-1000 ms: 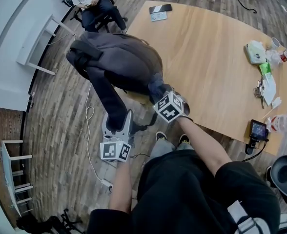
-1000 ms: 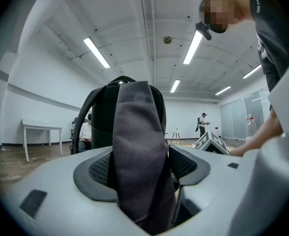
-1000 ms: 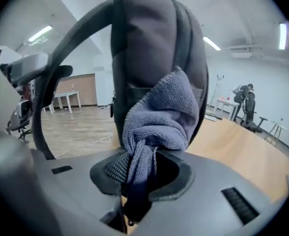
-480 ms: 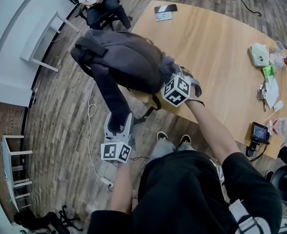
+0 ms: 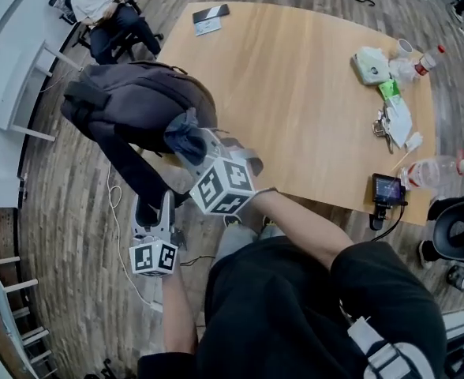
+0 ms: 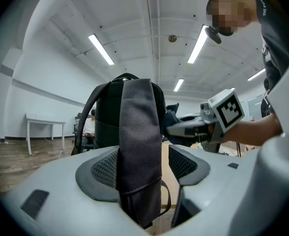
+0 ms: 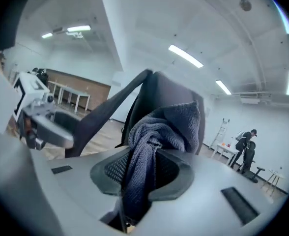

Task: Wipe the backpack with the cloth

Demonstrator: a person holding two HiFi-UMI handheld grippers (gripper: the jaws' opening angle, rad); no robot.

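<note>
You are clamping the strap (image 5: 129,168) in your left gripper (image 5: 154,210) and drawing it down below the table (image 5: 311,101) edge, probably to steady the backpack (image 5: 133,101) standing at the table's left edge. Your right gripper (image 5: 194,143) is pinching the bunched cloth (image 5: 183,135) and pressing it against the backpack's near side. A phone (image 5: 210,12) and a bottle (image 5: 435,172) are lying well apart from it, and a person (image 5: 102,2) is sitting beyond. Only the strap is crossing near your wiping path.
</note>
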